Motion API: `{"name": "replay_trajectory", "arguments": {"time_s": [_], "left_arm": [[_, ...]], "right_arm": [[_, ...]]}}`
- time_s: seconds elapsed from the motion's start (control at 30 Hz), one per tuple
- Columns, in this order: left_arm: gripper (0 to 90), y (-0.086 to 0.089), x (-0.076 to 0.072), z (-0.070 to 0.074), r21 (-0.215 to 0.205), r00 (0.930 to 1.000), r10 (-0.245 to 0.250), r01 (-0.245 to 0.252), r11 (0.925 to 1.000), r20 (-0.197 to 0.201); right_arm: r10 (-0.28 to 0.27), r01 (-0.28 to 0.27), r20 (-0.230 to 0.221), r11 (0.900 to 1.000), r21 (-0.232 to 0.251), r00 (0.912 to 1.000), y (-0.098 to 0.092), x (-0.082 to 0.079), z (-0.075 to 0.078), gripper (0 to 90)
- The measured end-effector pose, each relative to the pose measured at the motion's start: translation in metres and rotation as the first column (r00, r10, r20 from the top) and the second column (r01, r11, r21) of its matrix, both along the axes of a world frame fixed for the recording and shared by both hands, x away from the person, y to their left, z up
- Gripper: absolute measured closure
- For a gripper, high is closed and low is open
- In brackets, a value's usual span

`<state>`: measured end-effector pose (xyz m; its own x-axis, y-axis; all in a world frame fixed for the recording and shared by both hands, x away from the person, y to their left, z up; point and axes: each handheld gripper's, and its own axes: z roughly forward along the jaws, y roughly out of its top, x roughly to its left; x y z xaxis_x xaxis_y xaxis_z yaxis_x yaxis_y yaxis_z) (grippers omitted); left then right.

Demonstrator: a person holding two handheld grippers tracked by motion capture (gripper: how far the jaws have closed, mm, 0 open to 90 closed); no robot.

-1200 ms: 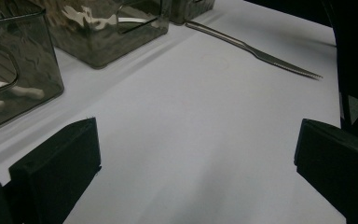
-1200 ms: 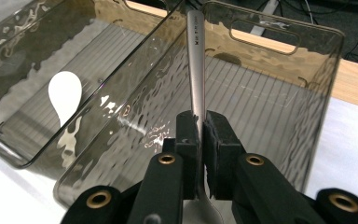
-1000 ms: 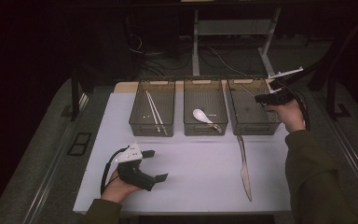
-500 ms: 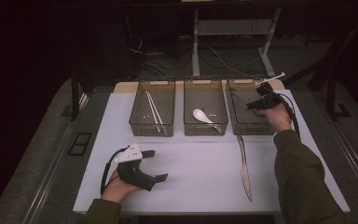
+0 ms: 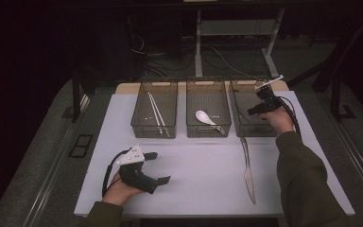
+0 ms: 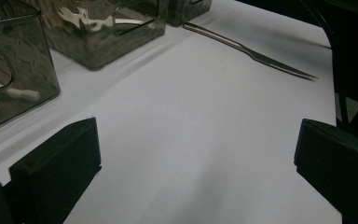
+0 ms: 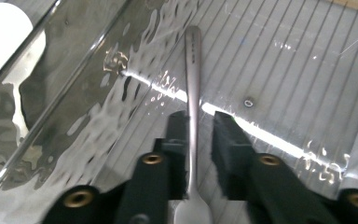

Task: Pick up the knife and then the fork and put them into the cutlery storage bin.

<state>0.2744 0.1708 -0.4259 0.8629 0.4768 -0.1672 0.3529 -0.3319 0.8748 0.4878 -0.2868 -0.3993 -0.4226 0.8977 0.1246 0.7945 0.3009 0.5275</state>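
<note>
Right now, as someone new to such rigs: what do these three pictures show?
A person holds a two-jaw gripper in each hand. The high view looks down on the table; the other two pictures come from cameras riding on the grippers. Three bins stand at the back, with chopsticks in the left one and a spoon in the middle one. A knife lies on the table. The left gripper rests open. The right gripper reaches into the right bin; its jaws have just been opening, with a metal utensil between them.

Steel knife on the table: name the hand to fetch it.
Right, likely: the steel knife lies beside that forearm; the right gripper, fingers just opening around a metal utensil handle, is nearer than the left gripper.
</note>
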Motion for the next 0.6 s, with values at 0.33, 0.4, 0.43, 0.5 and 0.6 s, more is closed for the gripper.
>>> {"name": "replay_trajectory", "arguments": {"time_s": [0.33, 0.4, 0.43, 0.5, 0.6], "left_arm": [[0.0, 0.0, 0.0, 0.0, 0.004, 1.0, 0.002, -0.002, 1.0, 0.001], [0.0, 0.0, 0.0, 0.0, 0.005, 1.0, 0.002, -0.002, 1.0, 0.002], [0.0, 0.0, 0.0, 0.0, 0.005, 1.0, 0.002, -0.002, 1.0, 0.002], [0.0, 0.0, 0.0, 0.0, 0.006, 1.0, 0.003, -0.003, 1.0, 0.002], [0.0, 0.0, 0.0, 0.0, 0.008, 1.0, 0.004, -0.004, 1.0, 0.002]], "right_arm": [[-0.018, 0.014, 0.059, 0.998, 0.054, 0.9981, -0.007, -0.008, 0.01, 45.0], [-0.003, -0.004, 0.085, 0.997, 0.074, 0.9964, -0.011, -0.012, 0.015, 42.9], [-0.001, -0.007, 0.092, 0.996, 0.089, 0.9958, -0.013, -0.014, 0.017, 41.1], [0.004, -0.018, 0.119, 0.993, 0.113, 0.9929, -0.017, -0.02, 0.023, 39.8], [0.01, -0.03, 0.14, 0.989, 0.144, 0.9901, -0.022, -0.03, 0.029, 37.9]]}}
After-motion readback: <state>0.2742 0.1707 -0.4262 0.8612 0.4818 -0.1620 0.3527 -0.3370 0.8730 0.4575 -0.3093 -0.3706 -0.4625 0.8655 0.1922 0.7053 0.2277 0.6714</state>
